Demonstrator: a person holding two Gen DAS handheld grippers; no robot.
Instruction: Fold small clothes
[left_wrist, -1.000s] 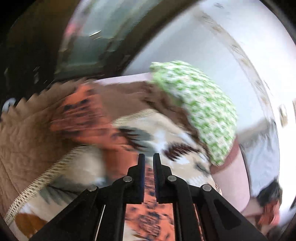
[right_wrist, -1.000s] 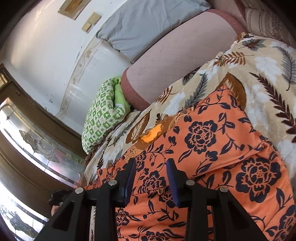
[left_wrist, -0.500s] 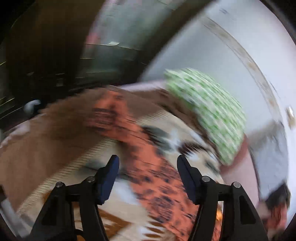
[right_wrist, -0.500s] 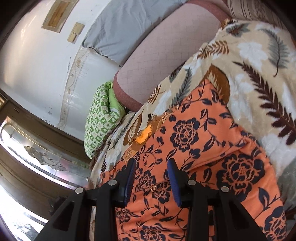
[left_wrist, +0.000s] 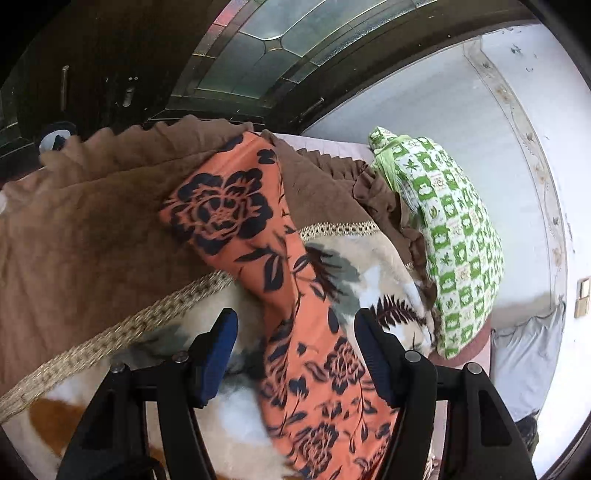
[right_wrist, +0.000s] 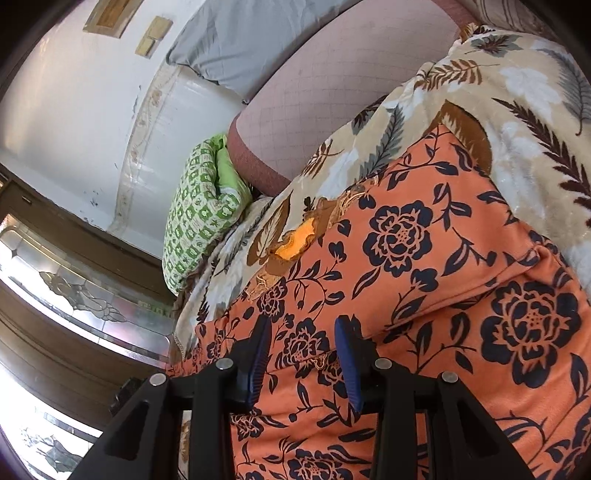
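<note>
The left gripper (left_wrist: 295, 332) tilts down over the orange floral garment (left_wrist: 314, 369), its jaws just sprung wide, pads clear of the cloth. The right gripper (right_wrist: 303, 354) hovers above the same garment, jaws partly apart.

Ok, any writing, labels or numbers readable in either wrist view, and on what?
None readable.
Green-and-white bundle: printed squares hold small motifs, too small to tell whether any are letters.
Orange floral garment: flowers and leaves only, no tag in view.
Wall plates: blank.
</note>
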